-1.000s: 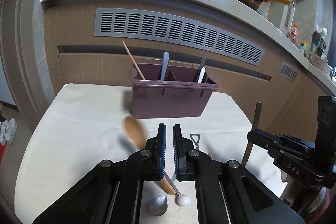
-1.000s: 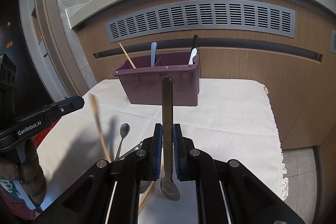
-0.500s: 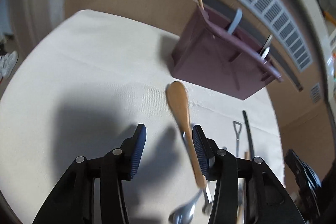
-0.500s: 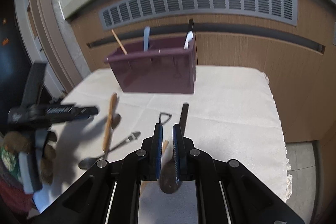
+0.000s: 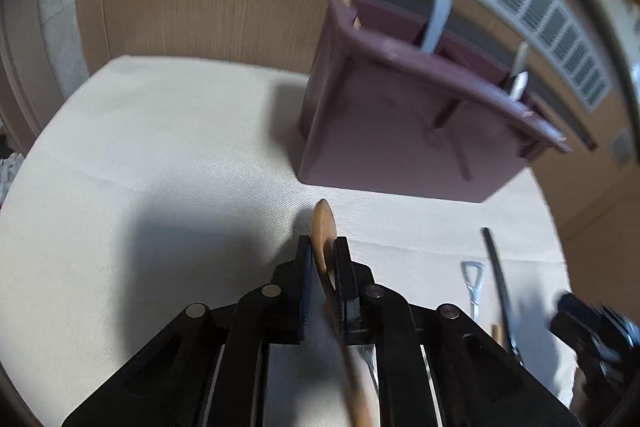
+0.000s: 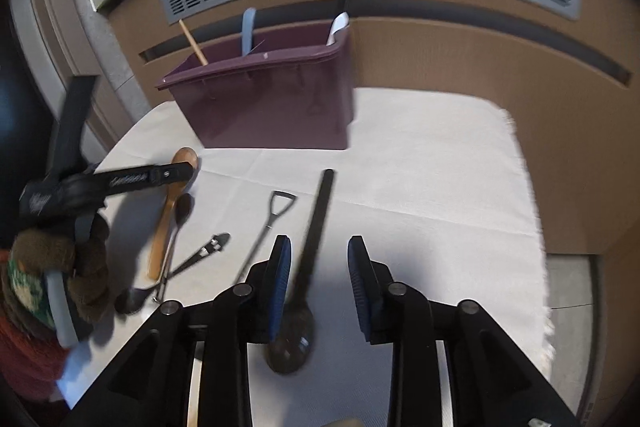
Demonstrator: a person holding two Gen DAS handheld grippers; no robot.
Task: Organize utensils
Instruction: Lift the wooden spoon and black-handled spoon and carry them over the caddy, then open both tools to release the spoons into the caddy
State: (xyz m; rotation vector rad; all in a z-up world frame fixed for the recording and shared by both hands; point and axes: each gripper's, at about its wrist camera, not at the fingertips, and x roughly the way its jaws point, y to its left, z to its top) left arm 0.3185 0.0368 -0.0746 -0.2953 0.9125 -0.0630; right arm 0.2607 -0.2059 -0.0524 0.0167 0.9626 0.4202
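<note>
Your left claw (image 5: 322, 259) is closing on the wooden spoon (image 5: 323, 227) at lower centre, ready for the purple caddy (image 5: 400, 131) at upper right. Your right claw (image 6: 318, 267) is opening, pads off the dark spoon (image 6: 312, 227) lying on the surface (image 6: 420, 167) between them.

wooden spoon (image 5: 322, 227) regripped (dark spoon (image 6: 310, 247) released)

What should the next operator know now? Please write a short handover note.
Left hand-held gripper: jaws closing on the wooden spoon, near its bowl.
Right hand-held gripper: jaws opening; the dark spoon lies between them on the cloth, pads clear.
Purple caddy holds a chopstick, a blue handle and a white handle.
Left: the spoons and other utensils on the cloth.
</note>
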